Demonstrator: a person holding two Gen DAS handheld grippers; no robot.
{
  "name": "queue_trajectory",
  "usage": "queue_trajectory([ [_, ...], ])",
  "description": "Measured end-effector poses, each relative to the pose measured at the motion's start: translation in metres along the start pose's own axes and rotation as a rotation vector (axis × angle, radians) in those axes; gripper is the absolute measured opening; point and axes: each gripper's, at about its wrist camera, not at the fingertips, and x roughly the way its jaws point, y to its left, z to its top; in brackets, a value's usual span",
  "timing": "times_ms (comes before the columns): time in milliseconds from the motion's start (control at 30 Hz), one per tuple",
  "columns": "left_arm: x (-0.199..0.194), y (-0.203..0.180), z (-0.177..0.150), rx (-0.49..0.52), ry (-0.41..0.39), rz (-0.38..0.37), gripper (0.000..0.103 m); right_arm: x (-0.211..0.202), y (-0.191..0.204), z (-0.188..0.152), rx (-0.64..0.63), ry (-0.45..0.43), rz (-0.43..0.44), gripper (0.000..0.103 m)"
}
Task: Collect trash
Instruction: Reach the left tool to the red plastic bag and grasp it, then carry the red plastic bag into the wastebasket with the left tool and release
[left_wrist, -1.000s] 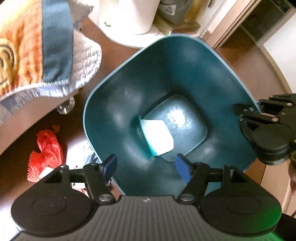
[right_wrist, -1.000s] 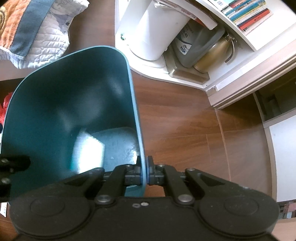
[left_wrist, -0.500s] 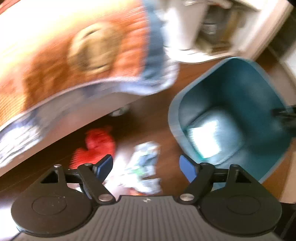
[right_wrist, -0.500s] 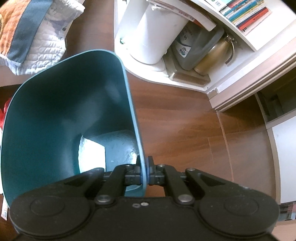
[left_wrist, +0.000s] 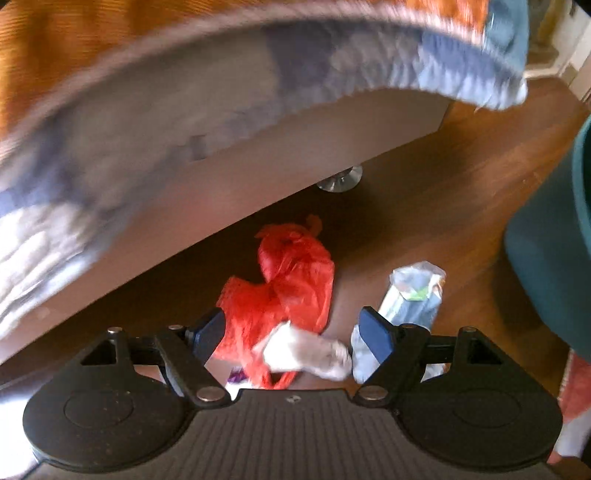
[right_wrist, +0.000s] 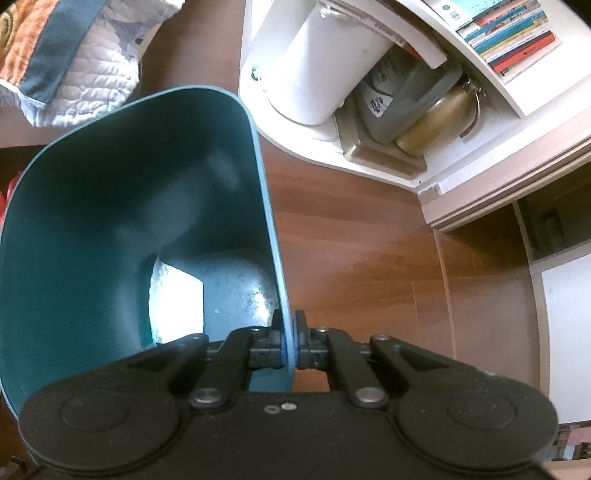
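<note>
The bin (right_wrist: 140, 236) stands on the floor (right_wrist: 354, 258), and everything else sits around it. A paper (right_wrist: 177, 299) lies inside it, at the bottom. The right gripper (right_wrist: 290, 347) pinches the bin's right wall at the rim. Behind the bin to the right, a shelf (right_wrist: 480, 92) holds books (right_wrist: 509, 40), a canister (right_wrist: 325, 62) and a kettle (right_wrist: 436, 122). To the bin's left, a wrapper (left_wrist: 410, 302) lies nearest, then a bag (left_wrist: 284, 291) beside it, half under the bed (left_wrist: 221, 147). The left gripper (left_wrist: 295, 334) hangs open above both.
</note>
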Motion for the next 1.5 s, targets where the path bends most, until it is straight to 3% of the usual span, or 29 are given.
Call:
queue_trajectory([
  [200, 0.057, -0.024, 0.011, 0.048, 0.017, 0.035, 0.079, 0.009, 0.001, 0.004, -0.018, 0.037, -0.001, 0.004],
  [333, 0.102, -0.021, 0.014, 0.001, 0.058, 0.043, 0.079, 0.017, 0.004, 0.008, -0.034, 0.063, 0.004, 0.004],
  [633, 0.159, -0.003, 0.02, -0.083, 0.142, 0.048, 0.079, 0.031, 0.024, 0.012, -0.112, 0.099, 0.011, 0.003],
  [767, 0.171, -0.006, 0.016, -0.047, 0.15, 0.057, 0.079, 0.036, 0.023, 0.016, -0.099, 0.111, -0.004, 0.003],
  [800, 0.171, -0.007, 0.015, -0.038, 0.145, 0.061, 0.077, 0.037, 0.024, 0.017, -0.096, 0.114, -0.008, 0.003],
  [867, 0.169, -0.01, 0.013, -0.02, 0.133, 0.073, 0.061, 0.036, 0.025, 0.018, -0.093, 0.108, -0.008, 0.003],
  [933, 0.167, -0.012, 0.012, -0.004, 0.137, 0.081, 0.037, 0.036, 0.025, 0.018, -0.094, 0.103, -0.01, 0.003],
  [1033, 0.161, -0.01, 0.011, -0.018, 0.142, 0.095, 0.02, 0.035, 0.024, 0.017, -0.087, 0.103, -0.008, 0.003],
  [1267, 0.117, -0.017, -0.004, -0.014, 0.128, 0.08, 0.016, 0.035, 0.02, 0.018, -0.072, 0.096, -0.004, 0.003],
  [1500, 0.04, -0.015, -0.002, -0.026, 0.084, 0.028, 0.016, 0.038, 0.01, 0.014, -0.02, 0.103, 0.008, 0.004],
])
